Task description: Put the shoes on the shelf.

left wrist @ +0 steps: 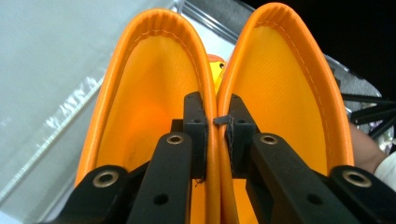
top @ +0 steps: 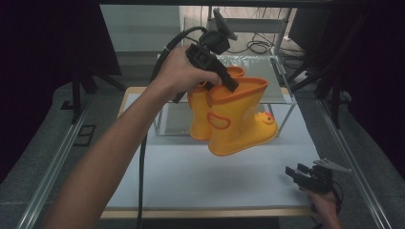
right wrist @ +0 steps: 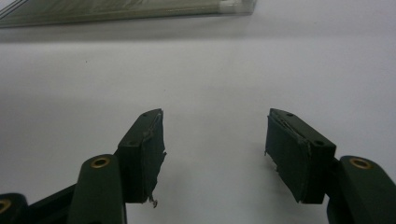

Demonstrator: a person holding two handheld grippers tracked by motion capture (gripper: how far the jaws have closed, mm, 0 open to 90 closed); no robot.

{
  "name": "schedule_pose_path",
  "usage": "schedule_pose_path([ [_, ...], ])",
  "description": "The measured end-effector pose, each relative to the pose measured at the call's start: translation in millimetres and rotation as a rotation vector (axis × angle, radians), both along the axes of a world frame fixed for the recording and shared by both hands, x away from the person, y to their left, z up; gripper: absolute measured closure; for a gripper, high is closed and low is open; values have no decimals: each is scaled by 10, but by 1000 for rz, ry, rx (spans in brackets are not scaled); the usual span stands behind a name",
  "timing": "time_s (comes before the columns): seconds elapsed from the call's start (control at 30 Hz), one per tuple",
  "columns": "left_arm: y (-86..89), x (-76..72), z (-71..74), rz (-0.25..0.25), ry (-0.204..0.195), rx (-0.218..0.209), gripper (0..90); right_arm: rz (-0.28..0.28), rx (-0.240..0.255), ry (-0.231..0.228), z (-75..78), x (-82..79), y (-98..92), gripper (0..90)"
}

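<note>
Orange boots are being held pinched together at their inner rims by the left tool, above the desk, while the right tool is being rested wide open, empty.

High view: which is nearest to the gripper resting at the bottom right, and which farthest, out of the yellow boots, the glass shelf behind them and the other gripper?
From the right gripper:
1. Yellow boots, held up above the table's middle.
2. Left gripper, clamped on the boot tops, higher and further left.
3. Glass shelf, behind the boots; too close to the left gripper to rank surely.

You hold a pair of yellow rain boots upright above the table. Their adjoining orange-trimmed rims are pinched together.
</note>
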State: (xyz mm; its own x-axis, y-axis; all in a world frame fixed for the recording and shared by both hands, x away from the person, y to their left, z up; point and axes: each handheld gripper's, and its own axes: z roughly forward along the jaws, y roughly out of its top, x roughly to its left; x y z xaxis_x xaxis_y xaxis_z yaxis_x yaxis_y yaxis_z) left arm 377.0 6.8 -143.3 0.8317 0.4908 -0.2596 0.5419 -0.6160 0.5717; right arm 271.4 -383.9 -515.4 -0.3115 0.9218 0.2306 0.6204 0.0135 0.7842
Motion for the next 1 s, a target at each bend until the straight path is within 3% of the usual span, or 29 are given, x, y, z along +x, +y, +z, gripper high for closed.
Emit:
schedule_pose_path([
  [0.23, -71, 215, 237, 61, -8, -19, 826, -1, -1, 1, -9, 4, -7, 368],
  [0.43, -106, 467, 308, 163, -22, -28, 826, -13, 11, -3, 3, -1, -43, 368],
  [0.6, -95, 701, 294, 266, -30, -35, 826, -15, 15, -2, -6, 4, -47, 368],
  [0.77, -154, 925, 220, 389, -54, -12, 826, -13, 15, -4, -6, 11, -45, 368],
  [0.83, -195, 1006, 175, 414, -61, 9, 826, -15, 15, -5, -6, 13, -48, 368],
  [1.0, -194, 1191, 81, 487, -55, 16, 826, -19, 26, -9, 13, 3, -68, 368],
])
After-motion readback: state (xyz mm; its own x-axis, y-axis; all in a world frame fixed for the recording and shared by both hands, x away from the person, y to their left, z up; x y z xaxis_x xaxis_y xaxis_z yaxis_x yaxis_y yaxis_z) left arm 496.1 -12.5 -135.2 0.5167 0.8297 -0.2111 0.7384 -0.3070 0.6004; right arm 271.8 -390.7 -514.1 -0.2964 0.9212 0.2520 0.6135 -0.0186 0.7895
